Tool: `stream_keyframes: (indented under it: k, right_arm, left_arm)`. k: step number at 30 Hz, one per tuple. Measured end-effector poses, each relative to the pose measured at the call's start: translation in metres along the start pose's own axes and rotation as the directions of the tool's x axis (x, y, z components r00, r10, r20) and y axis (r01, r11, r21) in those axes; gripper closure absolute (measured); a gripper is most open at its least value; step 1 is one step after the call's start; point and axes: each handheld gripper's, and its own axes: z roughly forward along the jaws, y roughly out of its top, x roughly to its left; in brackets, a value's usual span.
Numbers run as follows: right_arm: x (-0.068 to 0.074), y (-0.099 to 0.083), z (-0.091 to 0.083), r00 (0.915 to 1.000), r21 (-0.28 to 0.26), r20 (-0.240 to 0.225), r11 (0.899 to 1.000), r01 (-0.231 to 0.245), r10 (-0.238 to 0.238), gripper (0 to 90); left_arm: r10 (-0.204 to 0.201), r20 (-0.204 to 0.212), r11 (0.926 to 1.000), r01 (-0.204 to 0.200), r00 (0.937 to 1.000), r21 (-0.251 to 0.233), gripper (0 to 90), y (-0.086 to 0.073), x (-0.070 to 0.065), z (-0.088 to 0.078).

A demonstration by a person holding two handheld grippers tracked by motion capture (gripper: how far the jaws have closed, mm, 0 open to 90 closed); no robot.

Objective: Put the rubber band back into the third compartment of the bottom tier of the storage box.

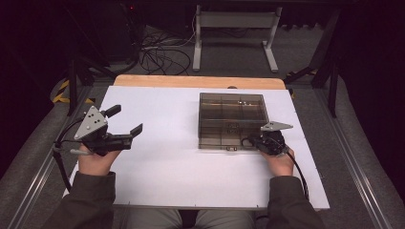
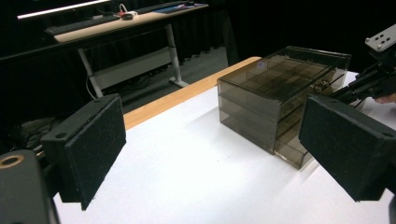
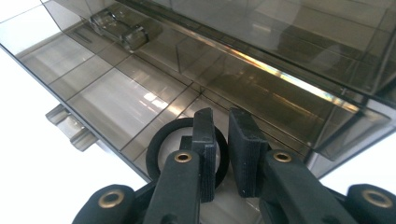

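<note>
While our right gripper (image 3: 222, 140) sits low in the frame, jaws slightly parted beside a black ring (image 3: 161, 144) (released, in the pulled-out bottom drawer), the smoky drawer box (image 3: 280, 56) fills the upper frame; our left gripper (image 1: 125, 121) gapes wide, empty.

A ring (image 3: 161, 144) lies in the drawer (image 3: 116, 93) of the box (image 1: 231, 119).

No text, label, brand, number or sign reads anywhere you look. The smoke-tinted drawer box (image 1: 232, 121) by the table's (image 1: 162, 171) right edge carries no lettering on lid, front or handles. Your gripper plates and jaw pads are blank. The yellow-black hazard stripes (image 1: 61, 91) on the floor off the table's far left corner are pattern only, no words.
</note>
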Motion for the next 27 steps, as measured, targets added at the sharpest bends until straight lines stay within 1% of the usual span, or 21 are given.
stream_keyframes:
  k: [1, 5, 7, 9, 12, 13, 14, 18, 23, 27]
  right_arm:
    - [0.000, 0.000, 0.000, 1.0000, 0.000, 0.000, 1.000, 0.000, 0.000, 81.3]
    - [0.001, 0.001, 0.000, 0.9998, -0.002, -0.014, 1.000, -0.011, 0.011, 80.2]
    - [0.001, 0.002, 0.000, 0.9992, -0.008, -0.033, 1.000, -0.024, 0.023, 80.1]
    - [0.002, 0.002, 0.000, 0.9989, -0.010, -0.039, 1.000, -0.025, 0.025, 80.0]
    - [0.005, 0.004, 0.000, 0.9972, -0.016, -0.064, 0.999, -0.040, 0.039, 77.4]
    - [0.005, 0.004, 0.000, 0.9972, -0.016, -0.064, 0.999, -0.040, 0.039, 77.4]
    - [0.005, 0.005, 0.000, 0.9956, -0.018, -0.076, 0.998, -0.055, 0.054, 76.5]
    - [0.007, 0.007, -0.001, 0.9932, -0.029, -0.096, 0.997, -0.070, 0.067, 74.8]
    - [0.010, 0.009, -0.002, 0.9916, -0.033, -0.111, 0.997, -0.070, 0.066, 72.8]
    - [0.013, 0.010, -0.003, 0.9903, -0.037, -0.126, 0.997, -0.063, 0.058, 69.0]
  left_arm:
    - [0.004, 0.005, 1.0000, -0.004, 1.0000, 0.004, 8.2, 0.000, 0.000, 0.000]
    - [0.004, 0.004, 1.0000, -0.004, 1.0000, 0.005, 8.2, 0.000, 0.000, 0.000]
    - [0.004, 0.005, 1.0000, -0.004, 1.0000, 0.005, 8.2, 0.000, 0.000, 0.000]
    - [0.001, 0.004, 1.0000, -0.001, 1.0000, 0.004, 8.2, 0.000, 0.000, -0.001]
    - [0.007, 0.001, 1.0000, -0.007, 1.0000, 0.003, 8.3, 0.000, 0.001, -0.001]
    - [0.006, 0.000, 1.0000, -0.006, 1.0000, 0.000, 8.3, 0.001, 0.001, -0.002]
    - [0.004, 0.001, 1.0000, -0.004, 1.0000, 0.001, 8.3, 0.001, 0.001, -0.002]
    - [0.003, 0.002, 1.0000, -0.003, 1.0000, -0.002, 8.4, 0.001, 0.000, -0.002]
    - [0.004, 0.005, 1.0000, -0.004, 1.0000, -0.003, 8.4, 0.002, 0.000, -0.003]
    - [0.005, 0.004, 0.9999, -0.005, 1.0000, -0.011, 8.4, 0.003, 0.000, -0.005]
